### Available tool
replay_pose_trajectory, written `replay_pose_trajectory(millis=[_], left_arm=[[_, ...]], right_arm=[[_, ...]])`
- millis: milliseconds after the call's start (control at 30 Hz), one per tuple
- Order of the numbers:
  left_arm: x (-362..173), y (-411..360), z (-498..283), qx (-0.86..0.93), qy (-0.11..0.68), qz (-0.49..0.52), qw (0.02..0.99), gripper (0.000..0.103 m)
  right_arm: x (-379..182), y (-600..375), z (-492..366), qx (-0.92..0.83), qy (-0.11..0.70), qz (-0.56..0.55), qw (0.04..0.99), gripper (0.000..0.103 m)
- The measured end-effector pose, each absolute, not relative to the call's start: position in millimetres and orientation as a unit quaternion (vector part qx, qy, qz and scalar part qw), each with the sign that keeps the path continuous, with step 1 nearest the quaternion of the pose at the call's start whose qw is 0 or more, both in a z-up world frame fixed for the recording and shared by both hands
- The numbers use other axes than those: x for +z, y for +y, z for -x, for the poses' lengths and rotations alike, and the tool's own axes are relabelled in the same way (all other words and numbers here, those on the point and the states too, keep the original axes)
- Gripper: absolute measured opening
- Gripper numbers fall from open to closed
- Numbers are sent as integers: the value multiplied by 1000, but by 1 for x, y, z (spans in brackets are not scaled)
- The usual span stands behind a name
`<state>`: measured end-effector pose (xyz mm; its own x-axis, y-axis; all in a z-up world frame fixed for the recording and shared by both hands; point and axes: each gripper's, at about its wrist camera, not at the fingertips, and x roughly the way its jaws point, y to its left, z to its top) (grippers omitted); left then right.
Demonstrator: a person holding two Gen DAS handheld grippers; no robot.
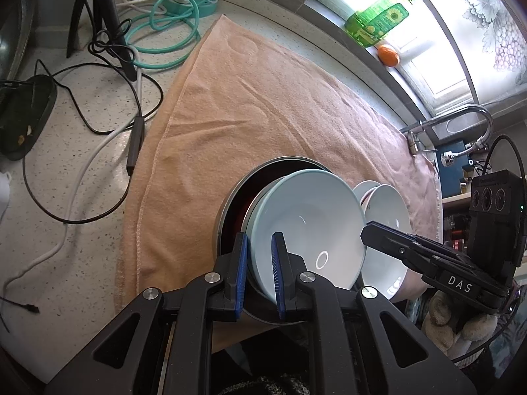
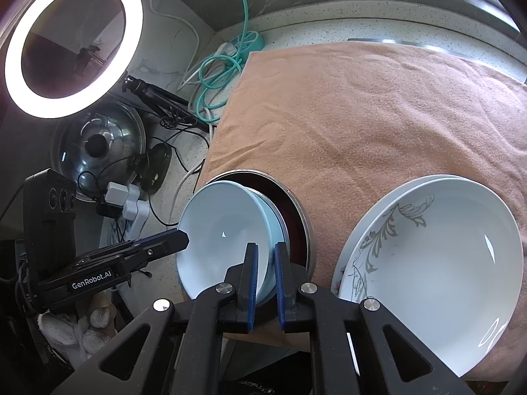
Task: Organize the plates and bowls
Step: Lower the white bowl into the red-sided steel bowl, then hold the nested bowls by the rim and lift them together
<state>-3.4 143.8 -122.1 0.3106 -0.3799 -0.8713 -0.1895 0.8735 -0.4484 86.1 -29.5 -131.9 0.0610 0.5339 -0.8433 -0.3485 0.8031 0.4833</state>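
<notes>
A pale blue bowl (image 1: 309, 227) rests tilted in a dark metal-rimmed dish (image 1: 237, 204) on the orange towel (image 1: 263, 105). My left gripper (image 1: 260, 273) is shut on the blue bowl's near rim. My right gripper (image 2: 266, 276) is shut on the opposite rim of the same blue bowl (image 2: 224, 230); it also shows in the left wrist view (image 1: 364, 233). White plates with a grey floral pattern (image 2: 438, 256) are stacked to the right on the towel, also seen in the left wrist view (image 1: 385, 204). The metal-rimmed dish (image 2: 296, 204) lies behind the bowl.
Cables (image 1: 98, 105), a teal hose (image 1: 164, 33) and a tripod (image 1: 98, 10) lie left of the towel. A ring light (image 2: 72, 39) and a pot lid (image 2: 98, 144) stand at left. A faucet (image 1: 461, 121) is at right. A green bottle (image 1: 378, 19) and an orange (image 1: 388, 55) sit on the sill.
</notes>
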Motion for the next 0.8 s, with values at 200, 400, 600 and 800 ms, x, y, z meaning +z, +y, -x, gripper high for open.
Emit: replay_pose_trajectory(millis=[200, 400, 600, 800], left_arm=[[-112, 148, 6, -55, 572, 235, 784, 13], [-98, 159, 7, -41, 547, 235, 803, 13], [-85, 177, 8, -24, 506, 273, 818, 13], [-88, 189, 20, -5, 489, 294, 821, 13]], right_arm=[[-129, -41, -88, 299, 605, -108, 730, 11], [-116, -60, -88, 281, 569, -123, 763, 11], [-120, -76, -85, 266, 561, -152, 769, 11], [-125, -87, -80, 250, 554, -168, 776, 11]])
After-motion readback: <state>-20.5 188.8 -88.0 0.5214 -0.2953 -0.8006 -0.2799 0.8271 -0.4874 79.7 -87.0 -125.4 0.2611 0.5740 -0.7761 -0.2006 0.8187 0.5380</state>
